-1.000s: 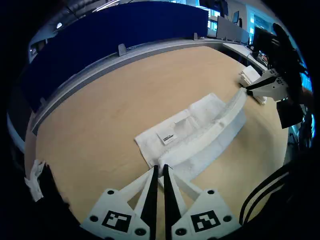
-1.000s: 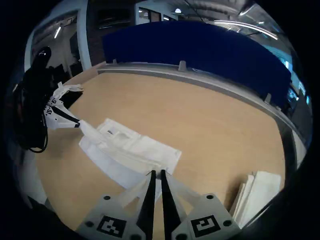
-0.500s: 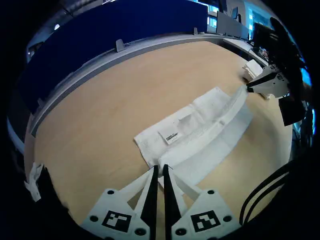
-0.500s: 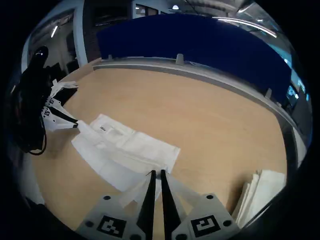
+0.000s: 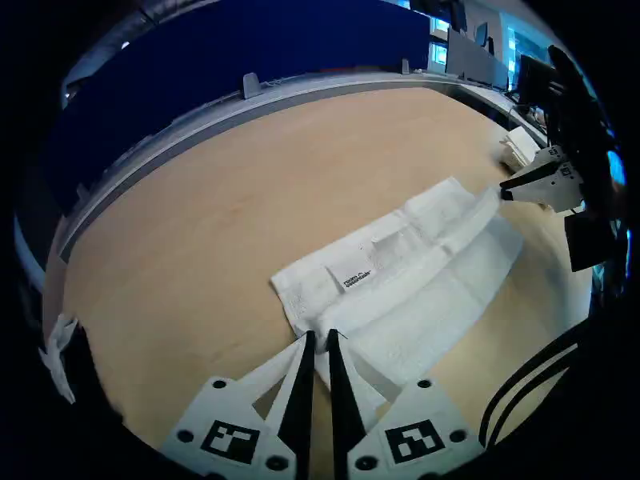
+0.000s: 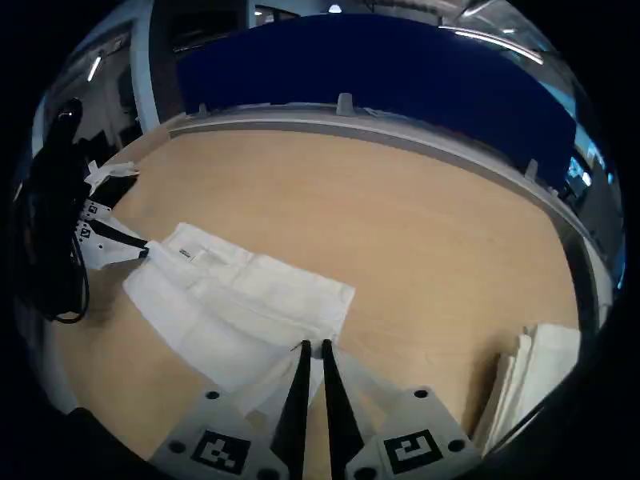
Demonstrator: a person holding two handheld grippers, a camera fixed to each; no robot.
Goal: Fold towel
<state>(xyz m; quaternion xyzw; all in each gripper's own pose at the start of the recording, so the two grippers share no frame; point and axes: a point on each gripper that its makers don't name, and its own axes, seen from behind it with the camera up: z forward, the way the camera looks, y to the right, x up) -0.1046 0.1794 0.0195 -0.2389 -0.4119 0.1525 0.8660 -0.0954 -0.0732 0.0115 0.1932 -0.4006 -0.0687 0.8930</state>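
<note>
Across the middle of the left gripper view, a white towel (image 5: 416, 280) lies on a pale wooden desk (image 5: 200, 240), running from the bottom centre up toward the right edge. At the bottom centre the left gripper (image 5: 320, 336) has its two black fingers drawn nearly together, the towel's near corner pinched between them. At the far end of the cloth, by the right edge of the same view, the right gripper (image 5: 506, 190) nips the opposite corner in the same way, its jaws closed on the fabric. Between the two grippers one long edge of the towel is raised into a soft ridge, while the layer beneath rests flat on the desk and spreads out to the lower right. A small label (image 5: 356, 278) sits on the towel's upper face, just left of the ridge. In the right gripper view the towel fills the lower left, stretching from the fingers at the bottom centre out to the left gripper at the left edge. A stack of folded towels (image 6: 544, 368) rests at the lower right there, well apart from the towel being handled. A dark blue partition (image 5: 240, 48) curves along the desk's far rim at the top of both views.
</note>
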